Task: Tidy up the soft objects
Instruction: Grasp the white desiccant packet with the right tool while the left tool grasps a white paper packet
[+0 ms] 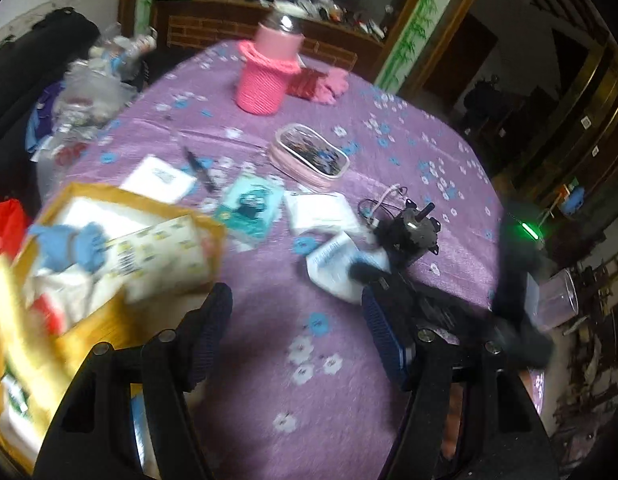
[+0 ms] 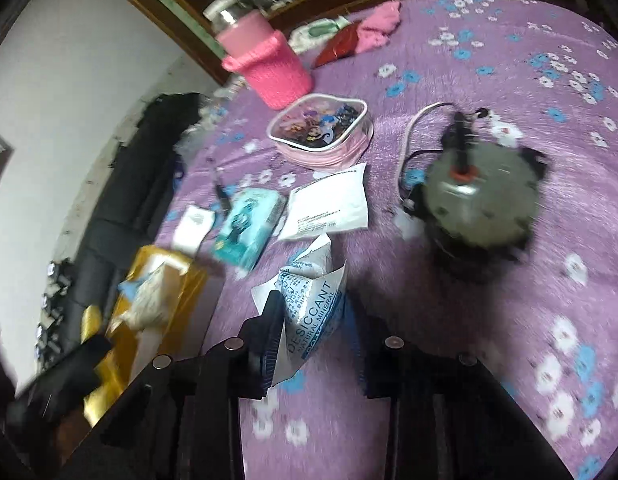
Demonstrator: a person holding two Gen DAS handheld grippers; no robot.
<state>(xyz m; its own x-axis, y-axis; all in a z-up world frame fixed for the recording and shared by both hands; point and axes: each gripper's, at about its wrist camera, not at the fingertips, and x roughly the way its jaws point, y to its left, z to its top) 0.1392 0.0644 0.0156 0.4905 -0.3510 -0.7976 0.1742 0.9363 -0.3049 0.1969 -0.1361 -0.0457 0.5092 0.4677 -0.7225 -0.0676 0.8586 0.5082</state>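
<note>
My right gripper [image 2: 313, 332] is shut on a white desiccant packet [image 2: 309, 300] with blue print, crumpled between its pads just above the purple tablecloth [image 2: 469, 320]. In the left wrist view that packet [image 1: 333, 264] shows right of centre with the other gripper's dark, blurred body over it. My left gripper [image 1: 295, 300] stands open over bare cloth, nothing between its fingers. At its left is a yellow box [image 1: 109, 320] holding soft items, among them a blue one [image 1: 69, 240]. The right wrist view has the box [image 2: 189, 276] at lower left.
A flat white packet [image 2: 329, 204], a teal pack [image 2: 245, 228] and a pink zip pouch [image 2: 321, 132] lie mid-table. A grey motor [image 2: 481, 200] with wires sits to the right. A bottle in a pink knit sleeve [image 1: 265, 80] and pink cloth [image 1: 333, 84] are at the far side.
</note>
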